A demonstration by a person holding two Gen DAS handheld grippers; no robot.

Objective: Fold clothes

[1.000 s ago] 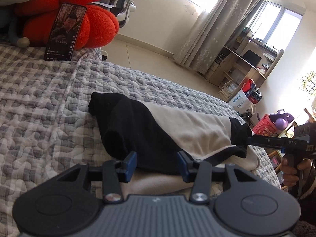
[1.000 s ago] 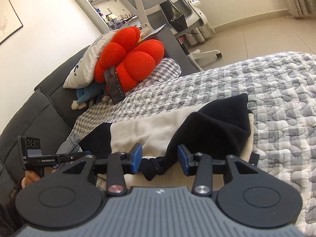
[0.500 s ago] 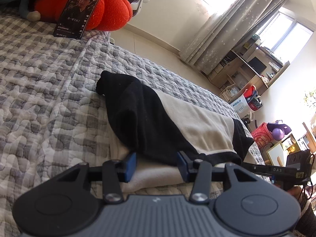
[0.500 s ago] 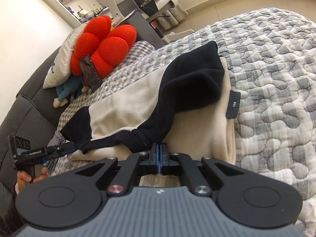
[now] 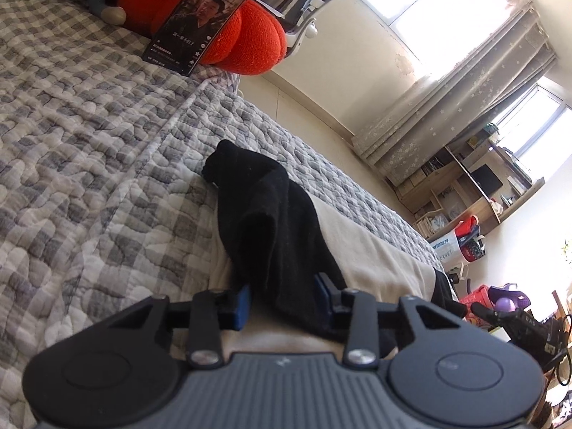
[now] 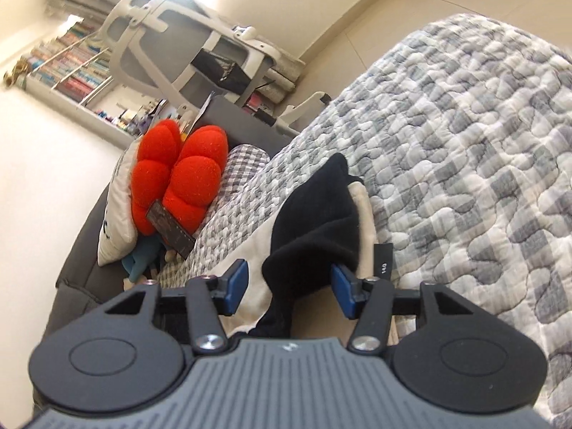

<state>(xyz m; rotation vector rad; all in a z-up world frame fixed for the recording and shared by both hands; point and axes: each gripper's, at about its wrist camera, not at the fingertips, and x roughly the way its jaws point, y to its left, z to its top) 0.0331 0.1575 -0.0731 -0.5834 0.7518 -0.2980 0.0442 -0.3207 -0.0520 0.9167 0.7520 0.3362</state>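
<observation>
**Right grip let go, left grip closing on the black sleeve: fold mid-step**

Nearest, left view: the left gripper (image 5: 282, 300) has narrowed from a wide stance a second ago, and its jaws are closing. A ridge of the black sleeve (image 5: 271, 228) now stands between the blue pads (image 5: 241, 304). The far pad looks pressed into the cloth; the near pad stands just beside it, so a full pinch is not yet confirmed. Judgement: the left hand is taking hold for the next fold.

Nearest, right view: the right gripper (image 6: 289, 293) was pinched fully shut half a second ago. Its jaws now stand apart and are opening. The black sleeve end (image 6: 314, 236) bulges between the pads without being pressed. Judgement: this hand has released its cloth and the sleeve is laid down on that side.

Middle ground: the garment (image 5: 364, 250), cream body with black sleeves, lies on the quilt (image 5: 89, 150), partly folded, with the sleeve drawn across the cream panel. A black size tag (image 6: 383, 257) hangs at its edge in the right view. The view has rolled in both cameras since earlier.

Far: a red cushion (image 5: 246, 35) with a phone (image 5: 195, 21) propped against it, at the head of the quilt, well apart from the garment. An office chair (image 6: 186, 46) stands beyond.

Task status, judged: part done; further folds remain.
</observation>
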